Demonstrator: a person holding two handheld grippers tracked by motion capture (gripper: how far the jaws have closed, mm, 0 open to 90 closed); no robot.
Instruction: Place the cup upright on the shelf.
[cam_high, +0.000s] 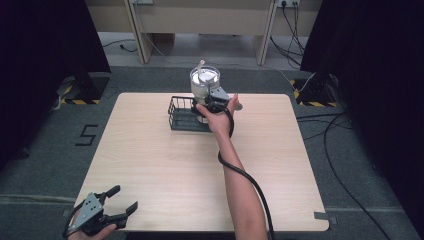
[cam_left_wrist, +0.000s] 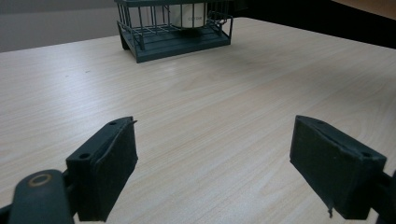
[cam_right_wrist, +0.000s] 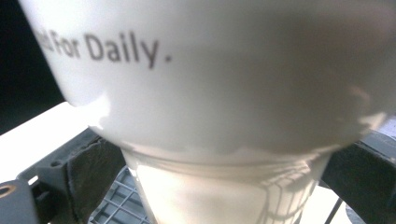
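Your right gripper (cam_high: 209, 106) clasps a white cup (cam_high: 204, 81) between its jaws, directly above the dark wire basket (cam_high: 181, 116). Your left gripper (cam_high: 120, 202) rests with jaws spread over bare table (cam_high: 160, 165), basket well ahead.

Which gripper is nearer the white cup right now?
Right. The right gripper is at the white cup, jaws on either side, over the wire basket. The left gripper sits open at the table's near left corner.

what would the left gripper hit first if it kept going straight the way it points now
Probably the dark wire basket holding a white cup. The open left gripper has bare light wooden table ahead until then, though depth is hard to judge.
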